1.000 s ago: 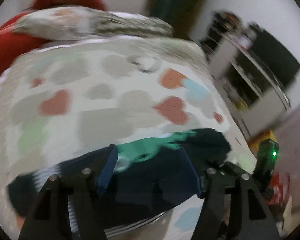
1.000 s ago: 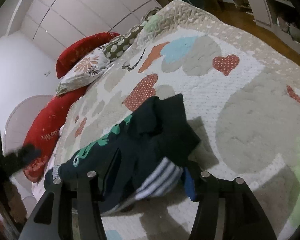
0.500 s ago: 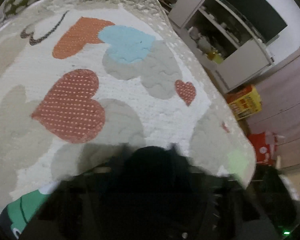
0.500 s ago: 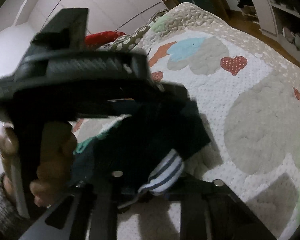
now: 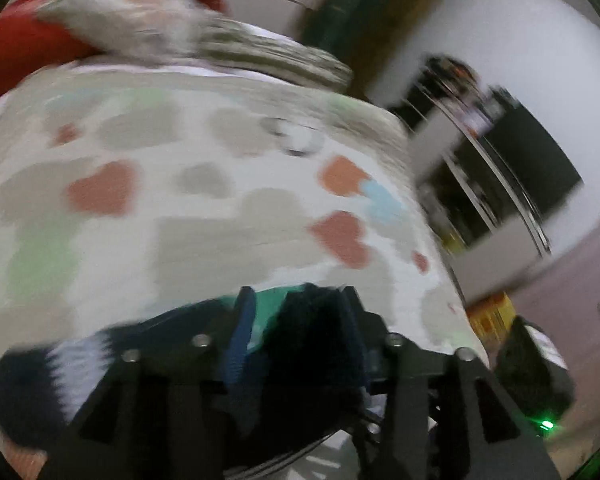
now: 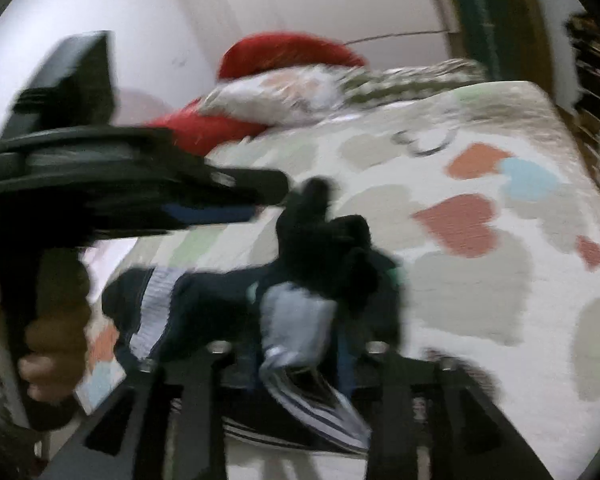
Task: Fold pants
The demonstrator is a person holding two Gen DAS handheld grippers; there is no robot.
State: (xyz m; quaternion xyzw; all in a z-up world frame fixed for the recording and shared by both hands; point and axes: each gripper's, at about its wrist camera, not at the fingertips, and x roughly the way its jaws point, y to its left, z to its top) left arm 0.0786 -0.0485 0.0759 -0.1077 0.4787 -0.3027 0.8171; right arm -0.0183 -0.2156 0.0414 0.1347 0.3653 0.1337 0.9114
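Note:
Dark navy pants [image 6: 324, 256] with a green print and white striped cuffs lie bunched on a heart-patterned quilt [image 6: 480, 264]. My left gripper [image 5: 300, 320] is shut on a dark fold of the pants [image 5: 312, 320], lifted off the quilt. It also shows in the right wrist view [image 6: 240, 200], held by a hand at the left. My right gripper [image 6: 300, 344] is shut on the striped cuff [image 6: 296, 320] of the pants near the quilt's front edge. Both views are motion-blurred.
Red pillows [image 6: 292, 56] and patterned pillows [image 6: 284, 96] lie at the head of the bed. A shelf unit with a dark screen [image 5: 512, 184] stands to the right of the bed. A dark green door [image 6: 488, 12] is behind.
My left gripper swung in over the pants and closed on a dark fold. My right gripper closed on the striped cuff and both lifted the cloth.

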